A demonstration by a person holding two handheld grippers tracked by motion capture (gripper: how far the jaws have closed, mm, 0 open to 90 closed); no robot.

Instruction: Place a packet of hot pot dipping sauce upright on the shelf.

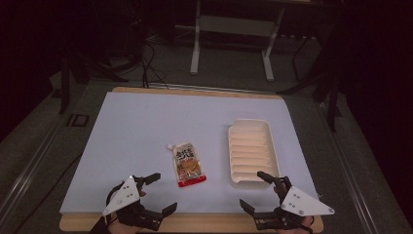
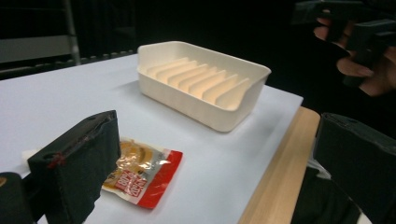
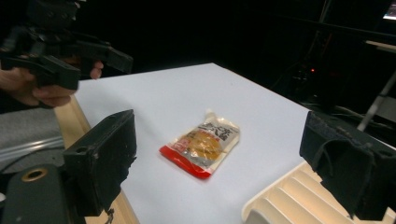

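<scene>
One pouch (image 1: 188, 165) lies lengthwise, spout pointing away.

sauce pouch (image 1: 188, 165) with dark print on its white upper part, possibly East Asian characters, too small to read; white lettering on its red bottom band, illegible

Lighting falling from above onto the white table sheet (image 1: 146, 126), leaving the room around it sinking into near black. Casting only soft, faint shadows beside the cream tray (image 1: 253, 152) and the sauce pouch (image 1: 188, 165), glare glinting off the pouch film. Blurring the near black jaws in both gripper views, grain showing throughout.
</scene>
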